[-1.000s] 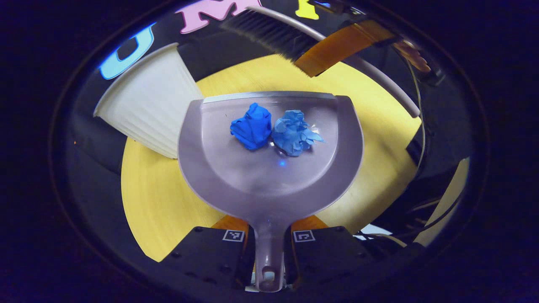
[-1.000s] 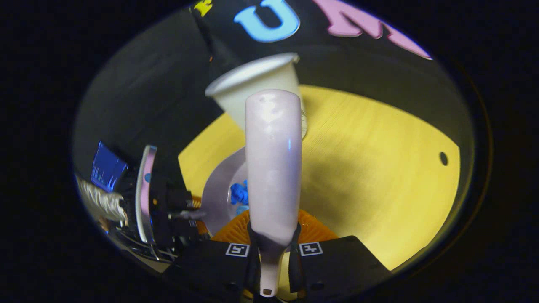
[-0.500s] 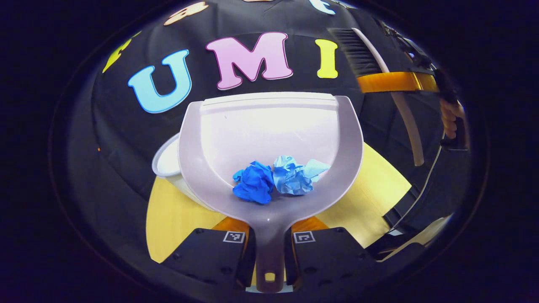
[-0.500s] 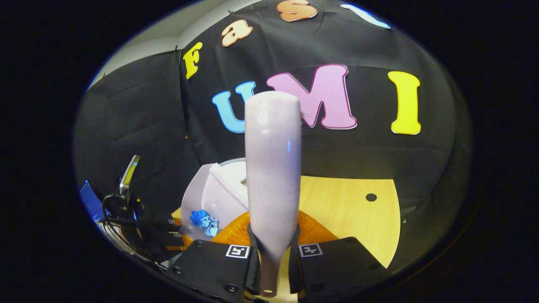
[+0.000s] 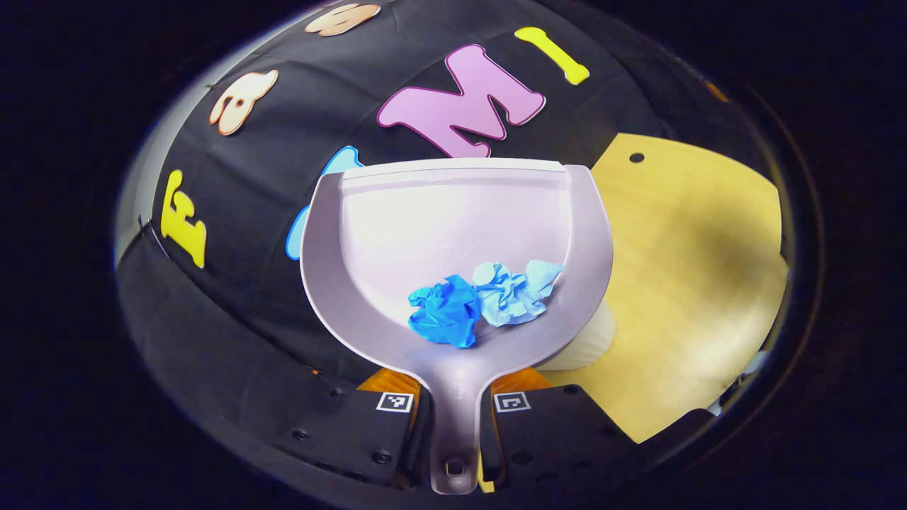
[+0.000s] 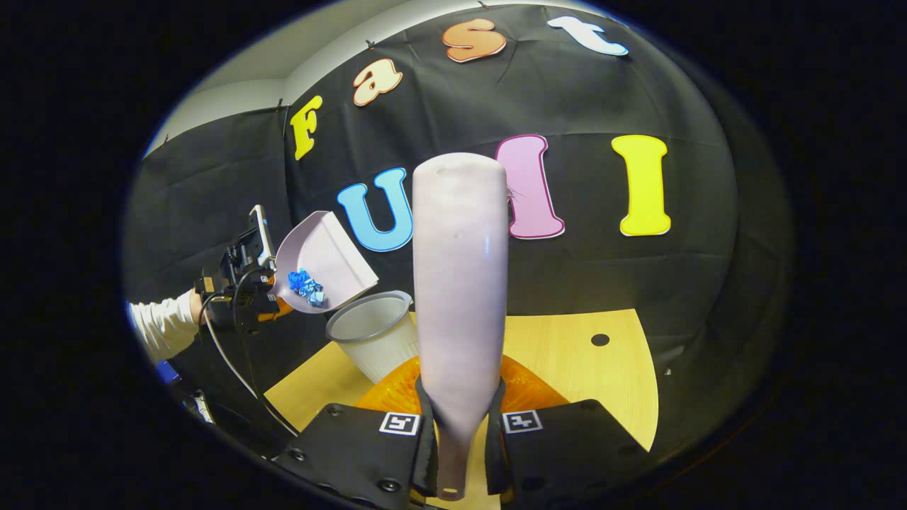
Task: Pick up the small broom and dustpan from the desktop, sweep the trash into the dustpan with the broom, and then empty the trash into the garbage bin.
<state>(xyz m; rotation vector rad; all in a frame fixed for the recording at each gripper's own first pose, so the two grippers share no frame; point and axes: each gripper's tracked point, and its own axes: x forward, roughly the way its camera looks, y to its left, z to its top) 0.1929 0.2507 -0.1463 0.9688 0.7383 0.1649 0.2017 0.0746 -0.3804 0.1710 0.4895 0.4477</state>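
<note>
Left gripper (image 5: 453, 425): both fingers clamped on the handle of a pale lilac plastic dustpan (image 5: 453, 219), held lifted above the table with its mouth raised. Contents, lying at the pan's handle end: one dark blue crumpled paper ball (image 5: 445, 320) touching one light blue crumpled paper ball (image 5: 514, 292).

White ribbed plastic garbage bin (image 6: 374, 341): upright on the yellow wooden tabletop (image 6: 588, 368), just below the dustpan's lip.

Right gripper (image 6: 460, 435): both fingers closed on the neck of a pale lilac plastic hand broom (image 6: 460, 283), its back facing the camera.

A white sleeve (image 6: 161, 327) is behind the left gripper.
</note>
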